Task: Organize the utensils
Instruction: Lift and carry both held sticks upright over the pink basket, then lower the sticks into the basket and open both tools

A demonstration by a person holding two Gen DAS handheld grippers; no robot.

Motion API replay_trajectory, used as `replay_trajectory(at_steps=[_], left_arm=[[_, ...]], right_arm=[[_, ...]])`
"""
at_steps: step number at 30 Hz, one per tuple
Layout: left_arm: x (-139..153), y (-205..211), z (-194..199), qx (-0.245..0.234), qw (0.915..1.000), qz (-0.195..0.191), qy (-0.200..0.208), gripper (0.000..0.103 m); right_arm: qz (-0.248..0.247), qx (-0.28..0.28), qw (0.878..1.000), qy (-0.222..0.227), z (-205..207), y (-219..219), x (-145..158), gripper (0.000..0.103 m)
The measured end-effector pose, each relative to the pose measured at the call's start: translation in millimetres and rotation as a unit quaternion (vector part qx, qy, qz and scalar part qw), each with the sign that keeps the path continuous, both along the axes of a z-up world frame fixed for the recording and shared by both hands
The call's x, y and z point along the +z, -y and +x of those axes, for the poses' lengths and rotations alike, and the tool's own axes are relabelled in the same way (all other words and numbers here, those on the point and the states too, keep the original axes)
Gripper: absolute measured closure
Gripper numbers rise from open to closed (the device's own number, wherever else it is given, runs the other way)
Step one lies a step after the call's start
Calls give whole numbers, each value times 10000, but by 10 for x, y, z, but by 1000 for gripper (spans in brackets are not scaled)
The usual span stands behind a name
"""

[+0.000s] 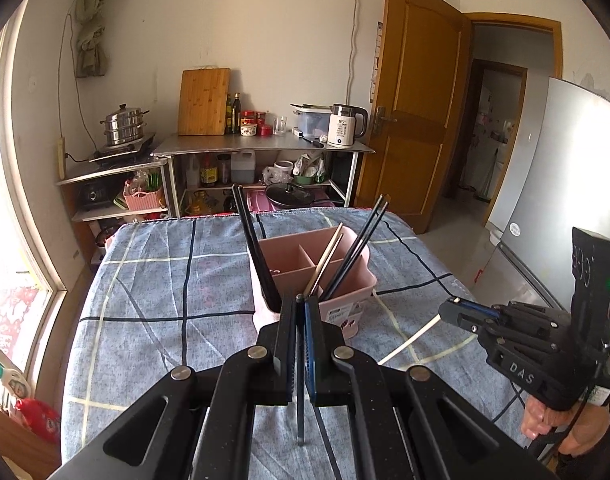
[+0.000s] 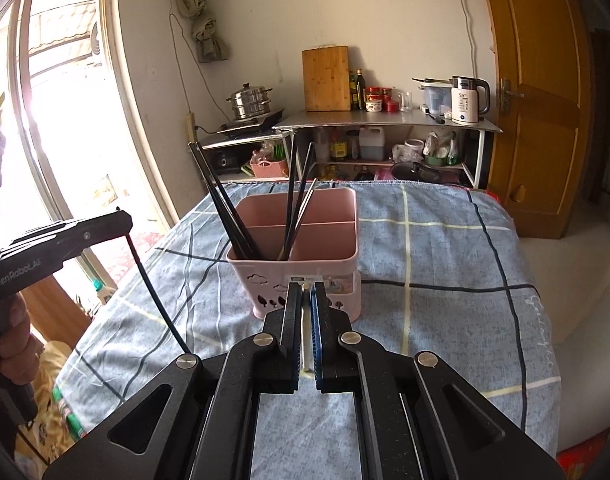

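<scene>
A matt pink plastic caddy [image 2: 305,240] sits on soft blue checked cloth [image 2: 445,248]; behind, a varnished wooden door [image 1: 417,92] and a polished steel steamer [image 1: 125,126] catch daylight.

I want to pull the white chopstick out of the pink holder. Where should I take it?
Grip the white chopstick near its upper end, above the pink utensil holder's rim, coming from above. It leans right beside the black chopsticks, so only the top stands clear. Both hand-held grippers already hold chopsticks, so free one first.
</scene>
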State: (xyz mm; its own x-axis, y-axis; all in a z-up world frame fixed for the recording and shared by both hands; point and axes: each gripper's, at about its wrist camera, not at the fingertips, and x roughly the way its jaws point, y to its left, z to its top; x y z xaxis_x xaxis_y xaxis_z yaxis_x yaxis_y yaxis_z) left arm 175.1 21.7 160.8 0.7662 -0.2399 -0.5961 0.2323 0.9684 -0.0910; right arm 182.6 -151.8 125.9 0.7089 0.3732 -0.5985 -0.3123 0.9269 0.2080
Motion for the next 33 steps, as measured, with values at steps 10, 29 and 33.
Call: replay_trajectory(at_steps=[10,29,33], left_arm=[[32,9,-111,-49,10000,-72,-32,99],[636,-54,72,-64,9991,-298,291,100],[873,-79,212,-12,9983,-365,457,100]], right_arm=[[-4,5,9999,141,-121,26,139,99],[73,158,9974,695,4,-136,680,99],[157,173,9961,854,121,-183,848,99]])
